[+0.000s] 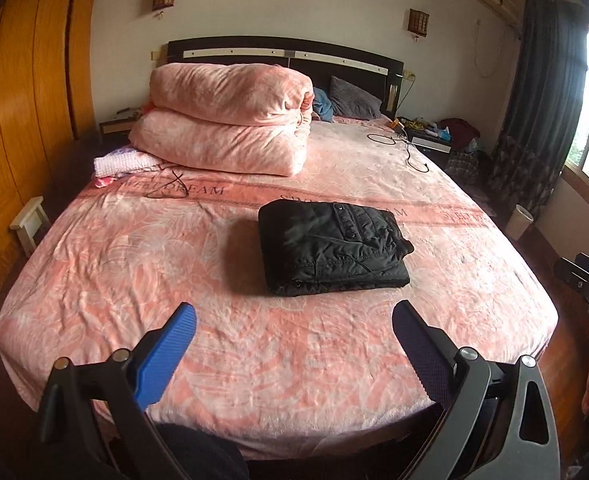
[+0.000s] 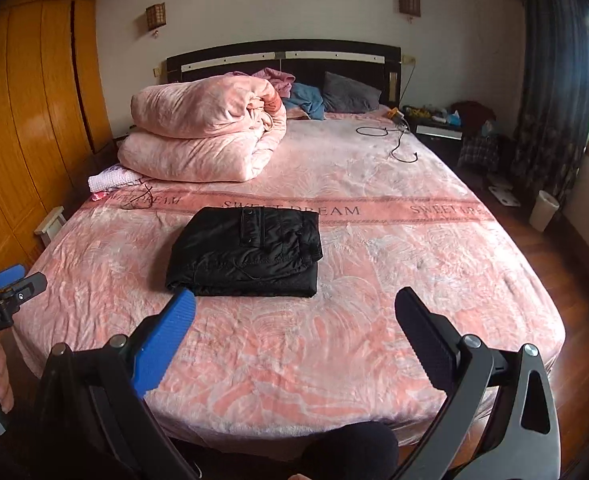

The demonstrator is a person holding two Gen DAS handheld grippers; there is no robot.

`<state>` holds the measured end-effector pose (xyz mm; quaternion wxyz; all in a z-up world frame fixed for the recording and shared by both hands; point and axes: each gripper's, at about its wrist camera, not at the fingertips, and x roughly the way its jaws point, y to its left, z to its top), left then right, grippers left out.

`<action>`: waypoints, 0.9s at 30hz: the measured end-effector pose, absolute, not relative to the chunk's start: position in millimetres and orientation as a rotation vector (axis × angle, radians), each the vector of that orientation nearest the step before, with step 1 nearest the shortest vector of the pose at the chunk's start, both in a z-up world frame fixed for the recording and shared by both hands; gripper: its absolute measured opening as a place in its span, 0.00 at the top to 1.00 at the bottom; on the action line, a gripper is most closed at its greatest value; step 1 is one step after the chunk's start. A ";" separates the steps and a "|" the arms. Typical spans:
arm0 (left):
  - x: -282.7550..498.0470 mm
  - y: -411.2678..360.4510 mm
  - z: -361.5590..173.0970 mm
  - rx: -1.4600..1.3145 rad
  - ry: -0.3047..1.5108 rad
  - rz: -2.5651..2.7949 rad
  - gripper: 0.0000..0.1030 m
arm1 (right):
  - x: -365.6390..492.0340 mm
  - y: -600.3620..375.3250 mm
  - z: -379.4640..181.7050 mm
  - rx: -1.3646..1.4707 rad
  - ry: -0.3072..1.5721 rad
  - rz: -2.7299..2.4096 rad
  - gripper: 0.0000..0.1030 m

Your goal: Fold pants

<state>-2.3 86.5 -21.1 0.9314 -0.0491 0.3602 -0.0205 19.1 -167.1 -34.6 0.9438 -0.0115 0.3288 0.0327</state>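
Observation:
Black quilted pants lie folded into a compact rectangle on the pink bed, near its middle; they also show in the right wrist view. My left gripper is open and empty, held back above the bed's near edge, short of the pants. My right gripper is open and empty too, just in front of the pants' near edge, its blue finger close to their near left corner. The right gripper shows at the right edge of the left wrist view; the left gripper shows at the left edge of the right wrist view.
A folded pink duvet is stacked at the bed's head on the left, with a small pink cloth beside it. A black cable lies at the far right. A wooden wardrobe is left, a white bin right.

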 end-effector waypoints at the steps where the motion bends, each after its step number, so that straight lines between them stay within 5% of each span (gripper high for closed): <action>1: -9.3 84.0 -20.4 -0.102 0.744 -0.034 0.04 | 10.6 -165.5 -32.4 -0.022 0.662 0.069 0.03; 14: -92.0 58.1 4.6 -0.082 0.648 0.035 0.04 | -50.2 -139.3 -9.1 -0.033 0.588 0.127 0.03; 27: -85.7 66.7 2.7 -0.121 0.650 0.042 0.04 | -44.6 -128.5 -14.3 -0.017 0.602 0.157 0.03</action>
